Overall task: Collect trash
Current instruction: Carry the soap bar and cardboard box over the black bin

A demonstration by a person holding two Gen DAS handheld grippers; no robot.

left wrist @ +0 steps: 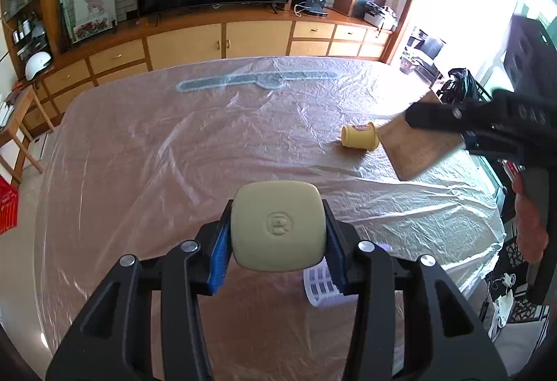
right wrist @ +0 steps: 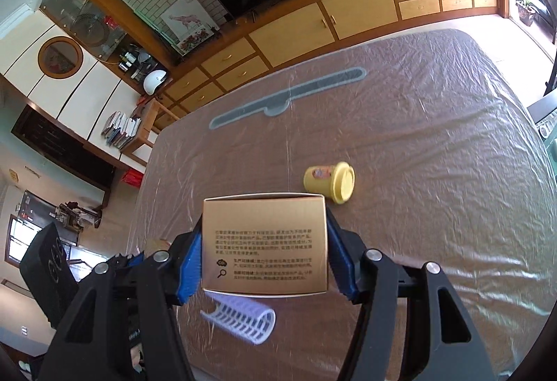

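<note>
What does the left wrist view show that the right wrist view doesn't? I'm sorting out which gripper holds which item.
Only the left wrist view shows the left gripper shut on a cream soap bar, with the right gripper off to the side carrying its box. Only the right wrist view shows the printed face of that gold box, clamped between the blue pads. Both show the yellow cup lying on its side, the white hair roller and the plastic-covered table.

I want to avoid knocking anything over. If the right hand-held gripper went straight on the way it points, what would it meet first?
Probably the yellow cup lying on its side, just past the gold box held by the right hand-held gripper, slightly right of centre; depth is unclear.
</note>
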